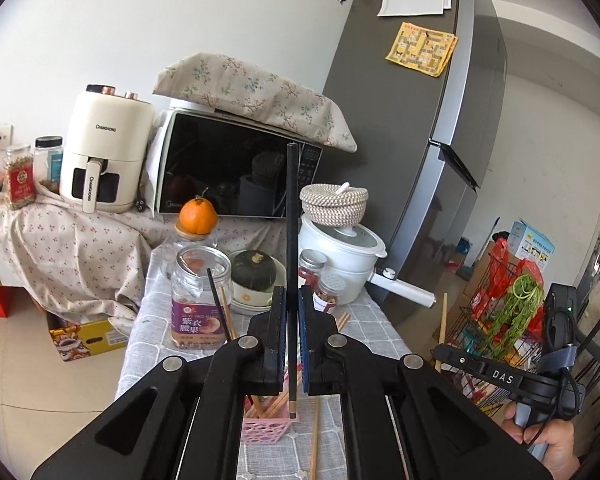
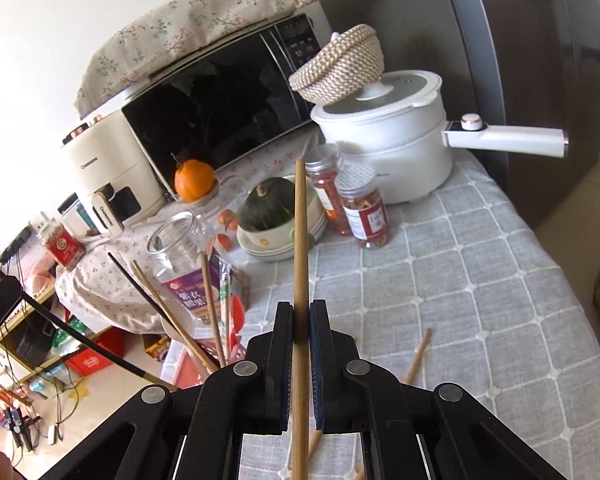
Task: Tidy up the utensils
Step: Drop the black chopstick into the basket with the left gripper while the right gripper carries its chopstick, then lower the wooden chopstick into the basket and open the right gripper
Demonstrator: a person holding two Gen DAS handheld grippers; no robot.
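We hold the left gripper (image 1: 292,312) closed on a black chopstick (image 1: 291,240), which stands upright between the two pads. Its lower tip hangs just over the pink basket (image 1: 266,428), which stands near the front edge of the table (image 1: 380,332). Some wooden chopsticks lean inside this basket, and one more wooden chopstick (image 1: 314,444) lies flat on the cloth just beside it.

Our right gripper (image 2: 301,320) is clenched on a wooden chopstick (image 2: 300,240), also upright, and its lower end passes down between the fingers, over the grey checked cloth.

The right wrist view shows things the left view does not show well: two loose wooden chopsticks on the cloth, one (image 2: 418,356) to the right of the gripper and one (image 2: 315,442) under it, and the pink basket (image 2: 188,372) at the left edge of the table with several chopsticks leaning in it. There we also see the black chopstick (image 2: 80,340) from the side.

The left wrist view shows the right gripper (image 1: 500,376) from outside, with our hand (image 1: 548,448) on its handle, and a wire rack (image 1: 500,312) beyond the table. Behind the basket stands a glass jar (image 1: 200,304).
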